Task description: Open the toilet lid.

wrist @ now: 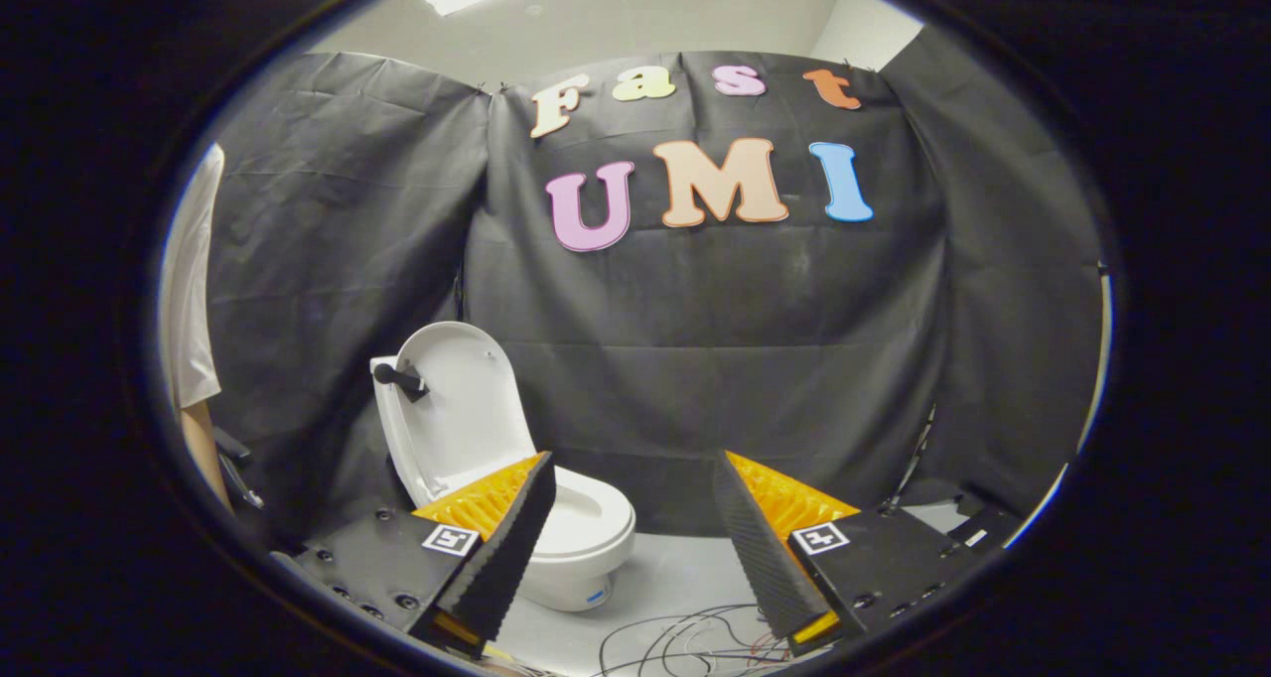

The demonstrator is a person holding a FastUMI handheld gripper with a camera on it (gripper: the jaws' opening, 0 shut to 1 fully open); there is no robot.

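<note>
A small white toilet stands on the floor against the black cloth wall, partly behind my left finger. Its lid is raised upright and leans back toward the wall. A short black handle sticks out from the lid's edge. The bowl's seat ring lies exposed below it. My gripper is open, its two fingers wide apart with nothing between them. It is held back from the toilet, which lies beyond the left finger.
Loose thin cables lie on the pale floor just ahead of the fingers. A person in a white top stands at the far left, beside the cloth wall. The right finger points at bare cloth.
</note>
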